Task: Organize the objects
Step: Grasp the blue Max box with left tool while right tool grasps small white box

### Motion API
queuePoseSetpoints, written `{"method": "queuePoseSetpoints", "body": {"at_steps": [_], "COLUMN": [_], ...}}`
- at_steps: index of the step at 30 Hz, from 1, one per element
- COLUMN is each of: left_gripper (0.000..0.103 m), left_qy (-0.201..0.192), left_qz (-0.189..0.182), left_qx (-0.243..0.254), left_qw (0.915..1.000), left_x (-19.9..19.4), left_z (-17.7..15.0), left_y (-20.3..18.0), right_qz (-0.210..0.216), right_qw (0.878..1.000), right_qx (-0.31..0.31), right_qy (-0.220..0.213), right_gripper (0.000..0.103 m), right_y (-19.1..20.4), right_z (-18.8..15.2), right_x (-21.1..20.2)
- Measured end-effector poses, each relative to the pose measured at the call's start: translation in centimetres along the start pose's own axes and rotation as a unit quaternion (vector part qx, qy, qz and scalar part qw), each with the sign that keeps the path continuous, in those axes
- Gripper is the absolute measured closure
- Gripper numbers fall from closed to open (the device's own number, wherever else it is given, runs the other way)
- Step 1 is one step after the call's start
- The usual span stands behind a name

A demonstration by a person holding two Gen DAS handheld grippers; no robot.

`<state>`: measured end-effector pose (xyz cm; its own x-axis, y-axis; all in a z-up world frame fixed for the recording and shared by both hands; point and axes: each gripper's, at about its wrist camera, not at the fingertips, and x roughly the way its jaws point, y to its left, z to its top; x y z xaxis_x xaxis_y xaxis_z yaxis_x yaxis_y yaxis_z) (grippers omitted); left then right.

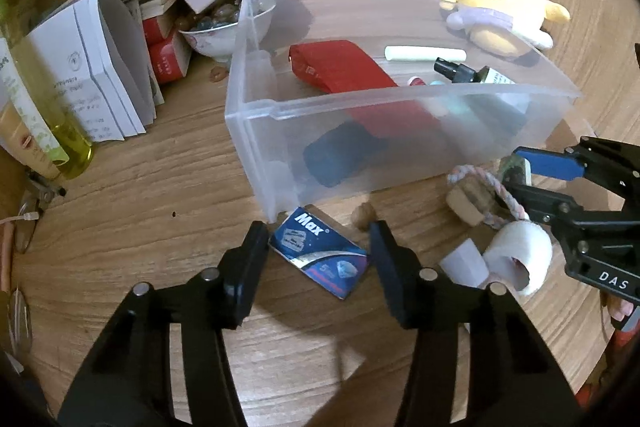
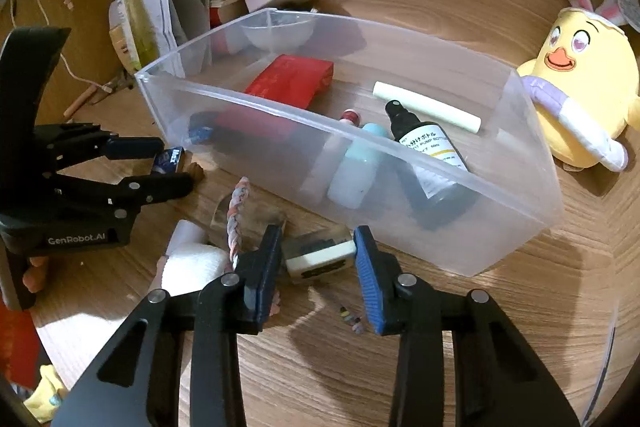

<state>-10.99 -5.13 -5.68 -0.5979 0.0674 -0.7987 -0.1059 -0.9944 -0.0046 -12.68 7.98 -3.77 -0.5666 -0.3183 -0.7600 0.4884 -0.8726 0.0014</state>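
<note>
A wooden tabletop [image 1: 140,187] is covered with clutter. A translucent plastic bin [image 2: 520,195] is set at its middle, with a red pouch [image 1: 340,71] and a dark pump bottle [image 2: 424,151] lying inside. The left gripper [image 1: 318,239] is spread open, a blue "Max" box [image 1: 320,255] lying flat between its fingers. The right gripper [image 2: 316,247] is parted around a small cream block [image 2: 320,257] just outside the bin; contact cannot be told.

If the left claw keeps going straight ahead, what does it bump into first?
Probably the blue Max box. It lies on the table between the open fingers of the left gripper, right in its path. Just behind it stands the corner of the clear plastic bin, though depth is hard to judge here.
</note>
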Motion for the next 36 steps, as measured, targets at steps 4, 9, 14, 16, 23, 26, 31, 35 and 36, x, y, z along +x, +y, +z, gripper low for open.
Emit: {"method": "queuePoseSetpoints", "body": {"at_steps": [4,9,14,16,23,26,31,35,36], "left_gripper": [0.051,0.051,0.051,0.051,0.051,0.051,0.051,0.051,0.051], "left_qy": [0.001,-0.009,-0.032,-0.042,-0.077,-0.093,-0.116,-0.131,-0.133], "left_qz": [-0.004,-0.015,-0.007,-0.003,-0.001,-0.004,-0.012,-0.02,-0.022], "left_qx": [-0.007,-0.026,-0.03,-0.028,-0.019,-0.015,-0.017,-0.028,-0.03], "left_qw": [1.0,0.9995,0.999,0.9987,0.9968,0.9955,0.993,0.9908,0.9904], "left_x": [-0.4,-1.6,-3.5,-4.4,-6.4,-7.4,-8.7,-9.2,-9.3], "left_z": [-0.4,-1.3,-2.6,-3.0,-3.0,-2.5,-1.5,-0.6,-0.5], "left_y": [0.4,0.7,0.7,0.5,-0.9,-1.6,-2.1,-2.3,-2.4], "right_qz": [0.003,0.002,-0.002,-0.004,-0.001,0.001,0.003,0.005,0.007], "right_qw": [1.0,1.0,1.0,0.999,0.999,0.998,0.996,0.994,0.994], "right_qx": [0.004,0.012,0.016,0.015,0.018,0.023,0.03,0.038,0.041], "right_qy": [0.0,-0.008,-0.026,-0.032,-0.049,-0.06,-0.08,-0.1,-0.105], "right_gripper": [0.069,0.069,0.069,0.069,0.069,0.069,0.069,0.069,0.069], "right_y": [-0.2,-0.6,-0.7,-0.7,-1.1,-1.4,-1.8,-2.1,-2.2], "right_z": [-0.1,-0.4,-0.6,-0.8,-1.2,-1.1,-1.0,-0.7,-0.6], "right_x": [-0.1,-0.8,-2.4,-3.0,-4.7,-5.6,-7.1,-8.3,-8.6]}}
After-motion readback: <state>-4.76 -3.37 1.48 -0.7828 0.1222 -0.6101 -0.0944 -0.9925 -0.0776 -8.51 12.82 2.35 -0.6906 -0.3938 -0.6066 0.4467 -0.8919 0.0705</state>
